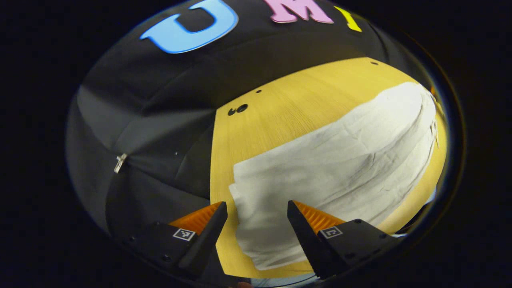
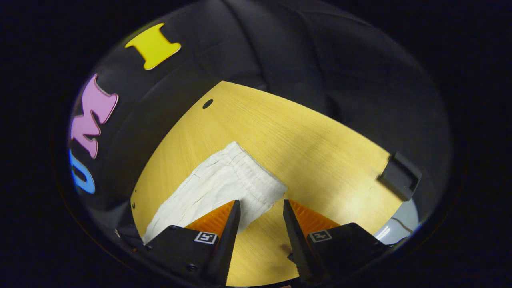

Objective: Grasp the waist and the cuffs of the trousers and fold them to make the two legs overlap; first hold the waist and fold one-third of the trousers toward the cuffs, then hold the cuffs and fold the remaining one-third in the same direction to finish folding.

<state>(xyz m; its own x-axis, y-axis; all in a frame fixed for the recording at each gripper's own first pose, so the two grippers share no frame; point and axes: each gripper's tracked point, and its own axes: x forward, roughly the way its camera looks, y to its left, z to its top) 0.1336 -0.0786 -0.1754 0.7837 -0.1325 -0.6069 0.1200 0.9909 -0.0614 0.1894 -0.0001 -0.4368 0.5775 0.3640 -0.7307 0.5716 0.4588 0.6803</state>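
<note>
- While you hovered over the wooden table, the white trousers lay flat on it, legs seemingly already overlapped.
- Your left gripper stood wide apart above the cuff end, gripping nothing.
- Your right gripper was parted, empty, near the gathered waist.
- A dark block sat at the table's edge.

No readable text, label, brand or number stands on the trousers or anywhere else on the tabletop.
</note>
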